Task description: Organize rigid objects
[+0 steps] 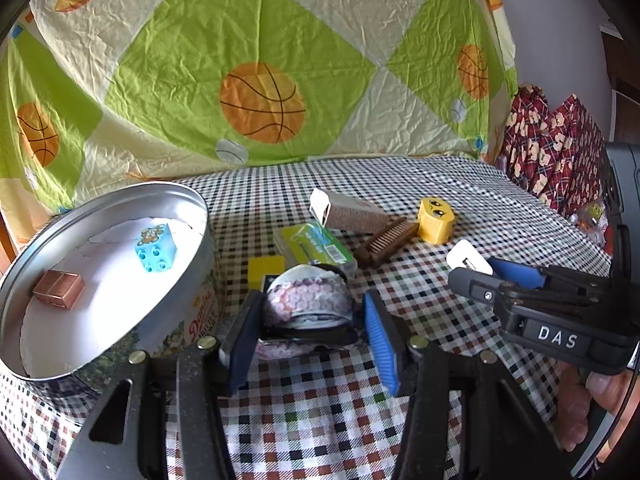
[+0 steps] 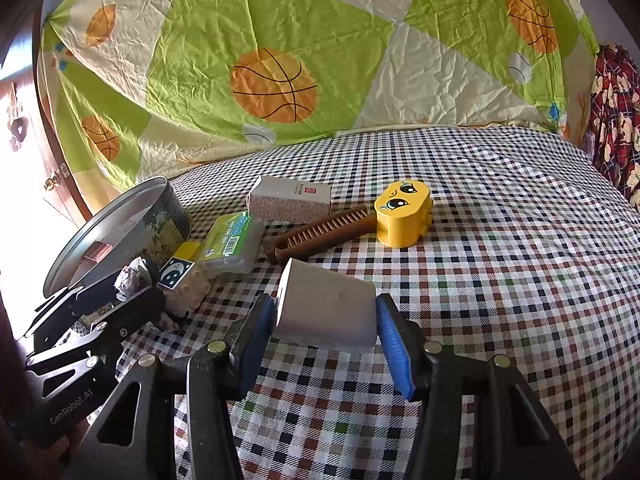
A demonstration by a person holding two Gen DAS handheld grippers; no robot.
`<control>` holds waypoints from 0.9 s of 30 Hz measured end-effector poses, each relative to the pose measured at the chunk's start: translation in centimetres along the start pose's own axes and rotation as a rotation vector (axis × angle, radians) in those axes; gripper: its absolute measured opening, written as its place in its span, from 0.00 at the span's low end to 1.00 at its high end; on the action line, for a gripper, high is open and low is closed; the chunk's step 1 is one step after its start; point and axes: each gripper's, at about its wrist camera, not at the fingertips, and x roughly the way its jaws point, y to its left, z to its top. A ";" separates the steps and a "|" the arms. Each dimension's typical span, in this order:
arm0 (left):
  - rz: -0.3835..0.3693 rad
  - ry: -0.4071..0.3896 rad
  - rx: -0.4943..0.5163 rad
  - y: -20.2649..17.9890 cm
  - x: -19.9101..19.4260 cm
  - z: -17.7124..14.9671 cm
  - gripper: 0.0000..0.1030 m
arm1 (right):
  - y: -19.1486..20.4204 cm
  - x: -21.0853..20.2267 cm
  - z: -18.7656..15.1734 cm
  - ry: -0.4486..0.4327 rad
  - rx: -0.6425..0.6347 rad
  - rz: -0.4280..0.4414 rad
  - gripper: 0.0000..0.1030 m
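Note:
My left gripper (image 1: pixel 308 328) stands open around a patterned tape roll (image 1: pixel 308 300) on the checked cloth; its right pad is clear of the roll. My right gripper (image 2: pixel 326 328) has its pads against both sides of a white charger block (image 2: pixel 328 308) that rests on the cloth. A round metal tin (image 1: pixel 188 204) at the left holds a blue toy brick (image 1: pixel 156 246) and a copper block (image 1: pixel 60 288). On the cloth lie a yellow face block (image 2: pixel 404 214), a brown comb (image 2: pixel 320 234), a small carton (image 2: pixel 290 200), a green box (image 2: pixel 232 244) and a yellow brick (image 2: pixel 182 270).
A basketball-print sheet (image 2: pixel 280 80) hangs behind the table. Red patterned fabric (image 1: pixel 552 148) lies at the right. The table's right half (image 2: pixel 520 260) shows only the checked cloth.

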 end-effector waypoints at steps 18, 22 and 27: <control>0.021 -0.144 -0.029 0.4 -2.4 -0.3 0.48 | 0.1 -1.9 -0.2 -0.105 -0.020 0.039 0.53; 0.022 -0.156 -0.032 0.5 -2.6 -0.3 0.48 | 0.3 -2.2 -0.3 -0.121 -0.024 0.045 0.53; 0.026 -0.174 -0.036 0.4 -2.9 -0.4 0.48 | 0.3 -2.5 -0.4 -0.142 -0.027 0.050 0.53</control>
